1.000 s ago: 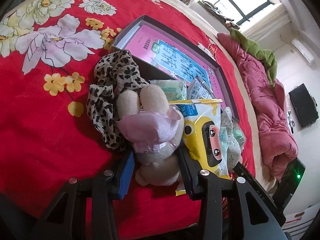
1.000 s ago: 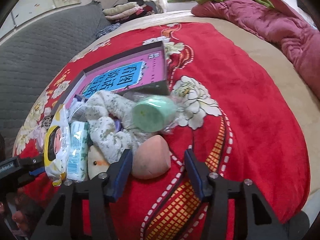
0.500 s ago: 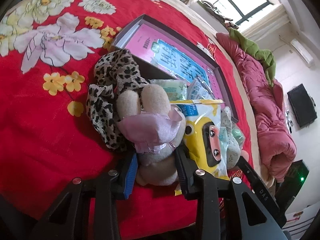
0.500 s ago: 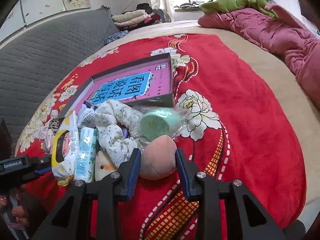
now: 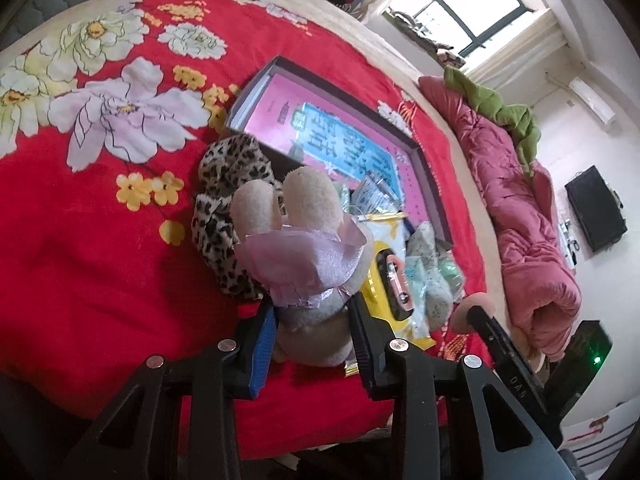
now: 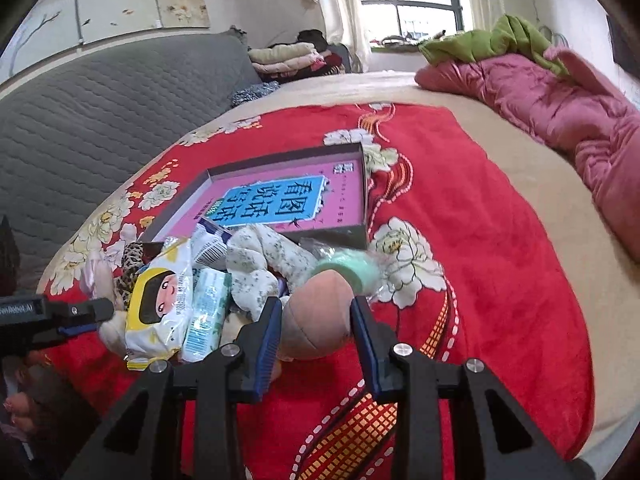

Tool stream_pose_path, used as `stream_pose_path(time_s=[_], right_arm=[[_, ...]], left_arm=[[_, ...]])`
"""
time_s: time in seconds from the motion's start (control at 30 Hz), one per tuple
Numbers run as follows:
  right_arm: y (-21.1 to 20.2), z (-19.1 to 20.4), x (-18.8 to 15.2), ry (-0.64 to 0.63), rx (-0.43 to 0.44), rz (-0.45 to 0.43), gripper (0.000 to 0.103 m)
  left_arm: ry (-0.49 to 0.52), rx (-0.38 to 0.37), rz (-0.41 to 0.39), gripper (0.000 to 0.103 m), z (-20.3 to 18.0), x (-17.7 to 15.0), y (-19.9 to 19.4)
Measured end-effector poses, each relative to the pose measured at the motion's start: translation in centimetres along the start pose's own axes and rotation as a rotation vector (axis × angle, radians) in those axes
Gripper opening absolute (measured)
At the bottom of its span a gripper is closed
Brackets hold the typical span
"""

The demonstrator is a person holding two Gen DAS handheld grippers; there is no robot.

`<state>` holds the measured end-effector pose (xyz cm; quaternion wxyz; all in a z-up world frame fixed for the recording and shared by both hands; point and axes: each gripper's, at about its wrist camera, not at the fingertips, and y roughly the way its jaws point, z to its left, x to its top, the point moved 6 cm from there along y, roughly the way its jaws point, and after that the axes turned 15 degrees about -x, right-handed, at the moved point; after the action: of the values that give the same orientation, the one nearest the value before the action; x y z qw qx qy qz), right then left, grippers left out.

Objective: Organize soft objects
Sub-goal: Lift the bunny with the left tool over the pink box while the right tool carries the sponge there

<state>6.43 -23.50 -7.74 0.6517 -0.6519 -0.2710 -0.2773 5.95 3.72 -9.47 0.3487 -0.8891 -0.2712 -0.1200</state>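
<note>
My left gripper is shut on a beige plush toy with a pink satin bow, lifted a little off the red floral blanket. A leopard-print cloth lies just behind it. My right gripper is shut on a peach-coloured soft ball, also raised. Between them lies a pile: a yellow wipes pack, a floral fabric bundle and a green sponge in clear wrap. The open box with a pink and blue bottom sits behind the pile.
A pink quilt with a green blanket lies along the bed's far side. A grey quilted headboard stands at the left, folded clothes behind it. The other gripper shows at the left edge of the right wrist view.
Both grippers closed on their objects, the left on the plush toy and the right on the peach ball, then rose, lifting them slightly off the blanket.
</note>
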Motion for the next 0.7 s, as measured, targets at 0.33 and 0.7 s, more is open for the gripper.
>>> stream_pose_path(time_s=[0.33,0.7], right_arm=[[-1.1,0.6,0.7,-0.027,0.021,-0.056,0.036],[-2.1,0.7,2.1,-0.022,0.050,-0.130,0.036]], left_arm=[[0.078,-0.003,-0.056,0.036,-2.2,1.2,-2.1],[0.105,0.029,-0.060,0.036,-2.6,1.9,-1.8]])
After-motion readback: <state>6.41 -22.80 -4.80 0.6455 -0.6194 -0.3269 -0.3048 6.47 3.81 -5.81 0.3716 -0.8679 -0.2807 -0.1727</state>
